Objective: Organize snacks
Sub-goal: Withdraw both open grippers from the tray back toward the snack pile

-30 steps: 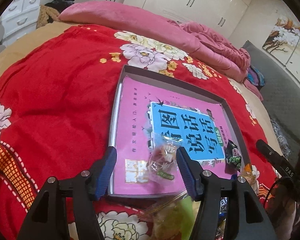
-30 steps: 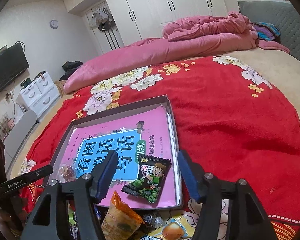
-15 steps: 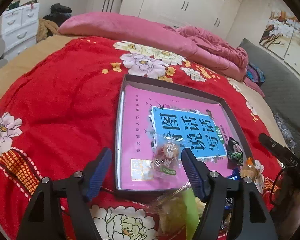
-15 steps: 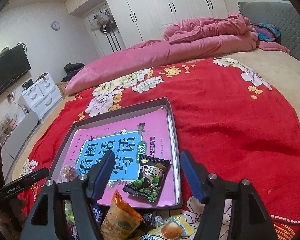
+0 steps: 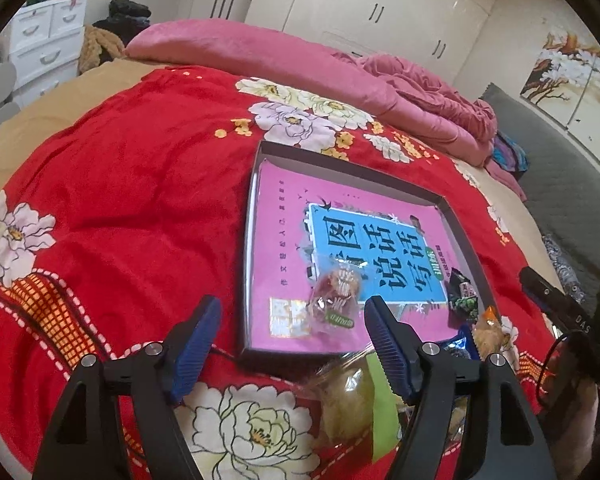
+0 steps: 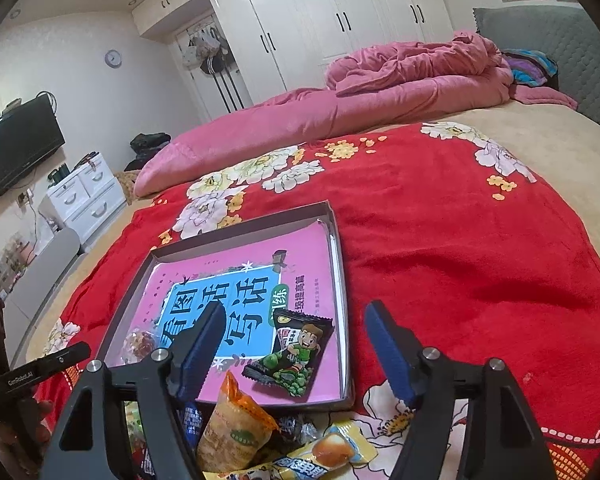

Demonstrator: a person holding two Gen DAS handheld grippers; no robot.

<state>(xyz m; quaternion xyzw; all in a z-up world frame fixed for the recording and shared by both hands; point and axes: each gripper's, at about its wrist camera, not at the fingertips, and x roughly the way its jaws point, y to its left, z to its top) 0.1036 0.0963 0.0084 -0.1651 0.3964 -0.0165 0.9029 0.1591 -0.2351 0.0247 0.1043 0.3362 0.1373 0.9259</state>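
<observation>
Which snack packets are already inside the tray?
Two: the black-green cartoon packet and the clear-wrapped reddish candy. The orange packet and yellow ones lie outside its near rim.

Pink quilt (image 6: pixel 340 108) on red floral blanket (image 6: pixel 460 240), wardrobes (image 6: pixel 320 20) behind.

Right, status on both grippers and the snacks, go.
Left gripper open, empty; right gripper opening, empty. Clear candy bag and green pea packet lie in tray. Loose snack pile waits outside; nothing blocking.
</observation>
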